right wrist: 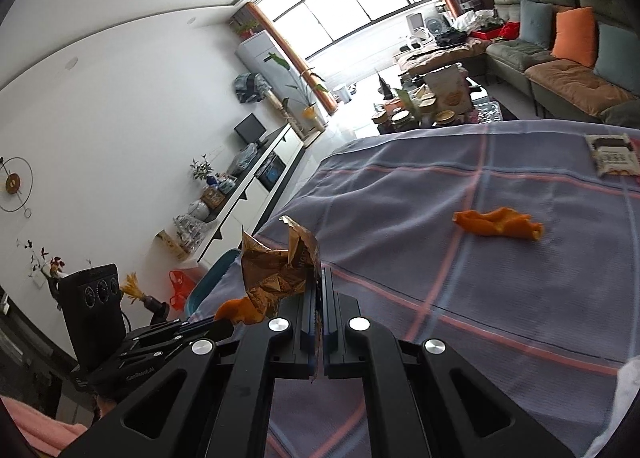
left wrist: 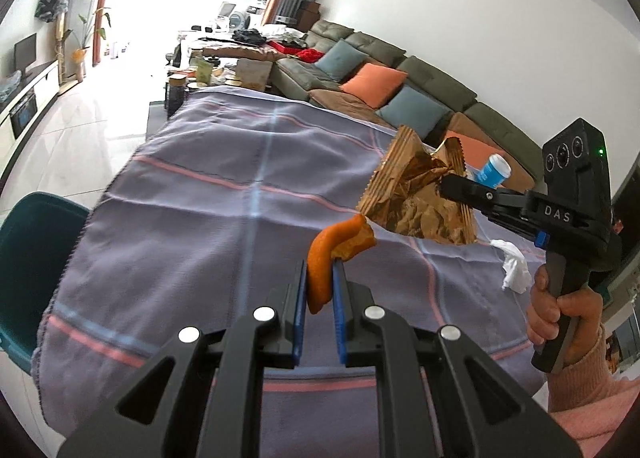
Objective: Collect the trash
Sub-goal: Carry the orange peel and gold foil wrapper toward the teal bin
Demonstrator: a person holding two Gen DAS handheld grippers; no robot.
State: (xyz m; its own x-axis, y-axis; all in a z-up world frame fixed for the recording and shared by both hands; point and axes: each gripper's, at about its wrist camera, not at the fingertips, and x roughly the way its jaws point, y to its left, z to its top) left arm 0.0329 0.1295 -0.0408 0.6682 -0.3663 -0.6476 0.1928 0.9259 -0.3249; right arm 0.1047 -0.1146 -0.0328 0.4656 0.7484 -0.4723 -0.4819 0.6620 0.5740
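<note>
Left wrist view: left gripper [left wrist: 320, 278] clamped on an orange peel strip [left wrist: 320, 274] above the plaid tablecloth [left wrist: 208, 193]; right gripper [left wrist: 444, 187] pinching a crumpled gold wrapper [left wrist: 412, 193]; white tissue [left wrist: 514, 268] lying on the cloth; teal bin [left wrist: 36, 258] at the table's left edge. Right wrist view: right gripper [right wrist: 320, 290] closed on the wrapper's [right wrist: 276, 274] edge; a second orange peel [right wrist: 498, 222] and a printed packet [right wrist: 612, 155] lie apart on the cloth.

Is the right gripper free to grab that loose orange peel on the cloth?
Probably not yet: the right gripper is shut on a gold wrapper. The loose orange peel lies unobstructed on the tablecloth.
</note>
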